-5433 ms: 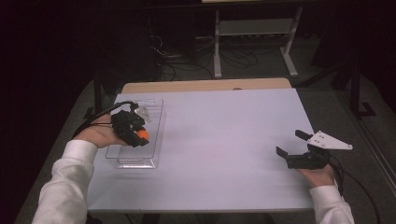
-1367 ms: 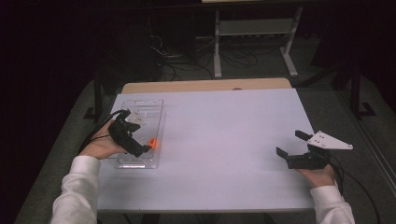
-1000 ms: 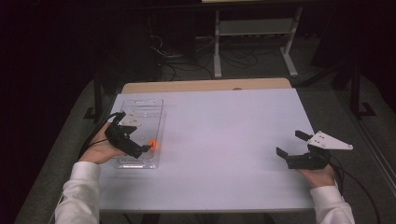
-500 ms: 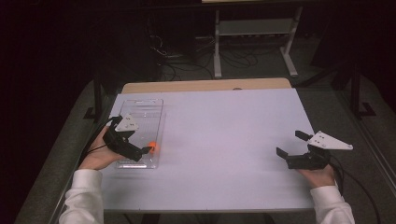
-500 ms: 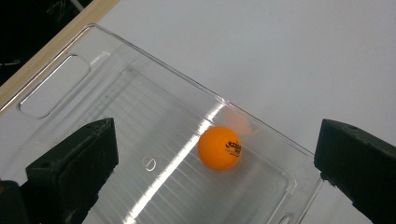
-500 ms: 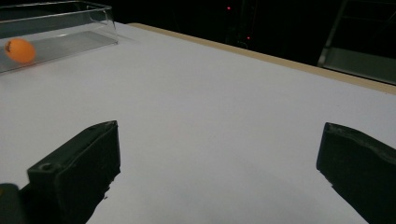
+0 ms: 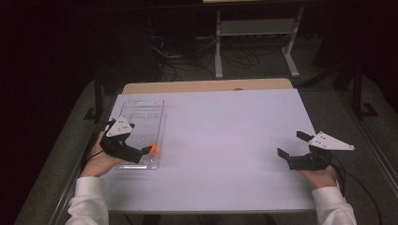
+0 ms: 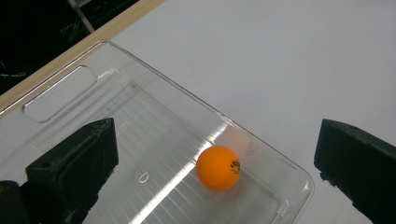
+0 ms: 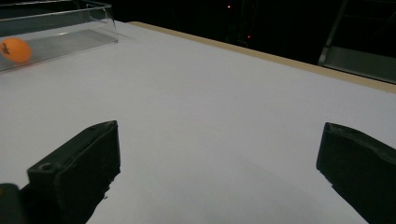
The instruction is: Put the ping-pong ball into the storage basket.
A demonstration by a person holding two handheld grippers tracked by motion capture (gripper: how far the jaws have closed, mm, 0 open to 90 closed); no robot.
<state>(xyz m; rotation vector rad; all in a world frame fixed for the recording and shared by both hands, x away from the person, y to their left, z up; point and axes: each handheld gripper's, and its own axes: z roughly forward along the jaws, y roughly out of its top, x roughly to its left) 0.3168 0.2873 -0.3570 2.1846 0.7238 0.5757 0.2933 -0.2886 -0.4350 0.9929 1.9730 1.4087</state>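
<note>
**High view: orange ball lies loose in the clear tray, both tools spread wide**

High view, from above the person's side: a white surface (image 7: 225,140) with a clear plastic tray (image 7: 141,117) lying lengthwise near its left edge. The left tool (image 7: 141,152) sits low over the tray's near end, held in the person's left hand (image 7: 96,161), with its grey three-cornered plate on top and a cable trailing off to the left. Just beyond its tips, an orange ball (image 7: 155,149) rests inside the tray, close to the near right corner.

Left gripper view: the ball (image 8: 218,167) lies on the tray's ribbed floor, near the rounded corner wall (image 8: 299,175), and carries a small dark print on its side. The two black jaws of the left tool (image 8: 215,172) stand far apart, one at each side of the frame, and neither touches the ball. The ball sits roughly midway between them. A handle slot shows in the tray's rim at the far end, next to the wooden strip along the surface's edge.

Right gripper view: the right tool (image 9: 217,172) also has its jaws wide apart, with bare white surface between them. Far off at the upper left, the ball (image 9: 15,49) shows through the tray's clear wall (image 9: 56,21).

In the high view the right tool (image 7: 300,152) rests near the surface's right edge, in the person's right hand (image 7: 319,176), well apart from the tray. White sleeves cover both forearms.
</note>
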